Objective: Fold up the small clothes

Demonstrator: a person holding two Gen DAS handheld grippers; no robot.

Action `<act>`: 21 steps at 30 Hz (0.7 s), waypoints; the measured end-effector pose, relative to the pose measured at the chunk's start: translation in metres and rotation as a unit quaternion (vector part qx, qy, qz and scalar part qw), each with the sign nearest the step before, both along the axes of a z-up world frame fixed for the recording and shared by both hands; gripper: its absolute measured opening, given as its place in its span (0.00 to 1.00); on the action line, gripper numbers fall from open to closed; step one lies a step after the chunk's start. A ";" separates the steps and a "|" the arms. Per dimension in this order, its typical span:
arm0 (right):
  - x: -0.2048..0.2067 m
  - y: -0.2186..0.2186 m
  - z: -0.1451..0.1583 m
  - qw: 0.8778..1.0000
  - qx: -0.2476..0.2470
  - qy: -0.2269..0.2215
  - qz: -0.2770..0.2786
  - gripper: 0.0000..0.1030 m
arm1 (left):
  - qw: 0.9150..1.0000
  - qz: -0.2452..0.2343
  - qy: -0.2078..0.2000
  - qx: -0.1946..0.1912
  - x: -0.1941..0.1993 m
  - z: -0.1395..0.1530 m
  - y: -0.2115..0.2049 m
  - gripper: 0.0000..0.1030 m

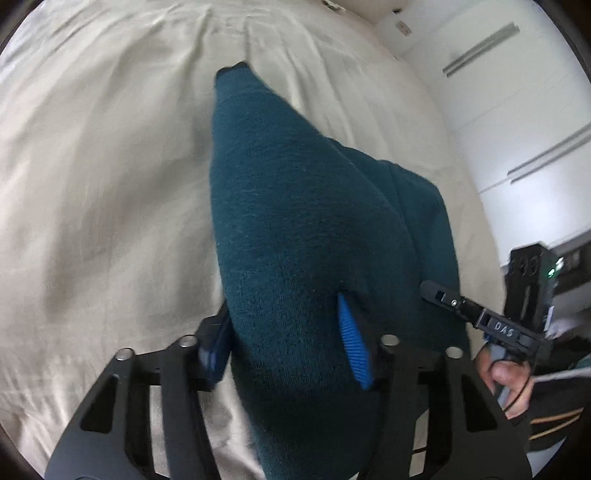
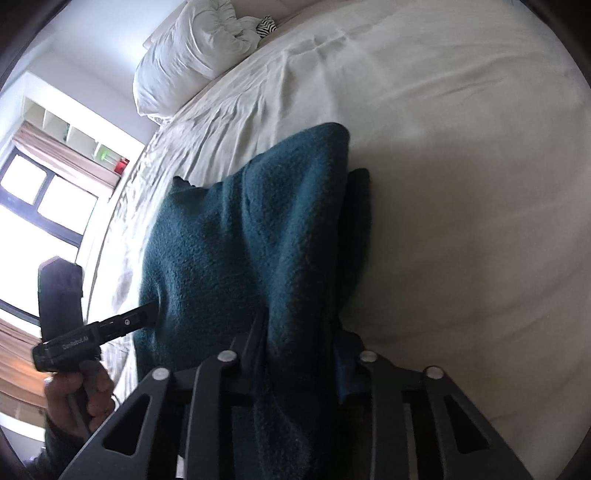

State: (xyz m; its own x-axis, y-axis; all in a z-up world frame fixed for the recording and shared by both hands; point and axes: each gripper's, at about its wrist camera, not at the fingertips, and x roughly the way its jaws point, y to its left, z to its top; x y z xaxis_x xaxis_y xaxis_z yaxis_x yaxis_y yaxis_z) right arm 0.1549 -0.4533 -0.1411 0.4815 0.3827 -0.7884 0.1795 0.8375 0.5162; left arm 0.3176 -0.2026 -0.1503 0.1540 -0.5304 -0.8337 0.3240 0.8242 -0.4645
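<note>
A dark teal knitted garment [image 1: 295,206] lies bunched on the bed, its near edge raised between both tools. In the left wrist view my left gripper [image 1: 284,332] has its blue pads [image 1: 352,347] pressed against a thick fold of it. At the right, a black finger [image 1: 441,294] of the other gripper reaches into the cloth's edge. In the right wrist view my right gripper [image 2: 299,332] is shut on a narrower fold of the same garment [image 2: 240,240]. The left tool's finger [image 2: 140,315] enters the cloth from the left. The garment's near end is hidden under the jaws.
A cream sheet [image 1: 92,184] covers the bed [image 2: 461,184] on all sides of the garment. White pillows [image 2: 192,48] and a zebra-striped item [image 2: 266,26] lie at the head. A window [image 2: 37,199] and white wall panels [image 1: 517,110] border the bed. Hands [image 1: 509,384] [image 2: 74,398] hold the tools.
</note>
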 end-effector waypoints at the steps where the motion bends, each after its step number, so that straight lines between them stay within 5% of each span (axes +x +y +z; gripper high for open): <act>1: 0.000 0.003 0.002 1.000 -0.007 -0.001 0.000 0.25 | 1.000 -0.003 -0.004 0.004 0.000 0.003 -0.002 0.40; 12: -0.016 0.048 0.058 0.998 -0.031 -0.045 0.008 0.22 | 0.999 -0.011 -0.049 -0.019 -0.019 0.056 0.021 0.31; 21: -0.032 0.135 0.095 0.996 -0.005 -0.066 0.066 0.22 | 0.997 0.004 -0.071 -0.010 -0.058 0.107 0.125 0.31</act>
State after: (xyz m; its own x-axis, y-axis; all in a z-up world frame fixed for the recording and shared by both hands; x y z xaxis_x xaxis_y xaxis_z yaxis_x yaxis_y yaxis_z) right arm 0.1230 -0.3182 -0.0461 0.5268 0.4421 -0.7260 -0.0011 0.8544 0.5196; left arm 0.2594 -0.0777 -0.0433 0.2745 -0.5447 -0.7924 0.3812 0.8182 -0.4304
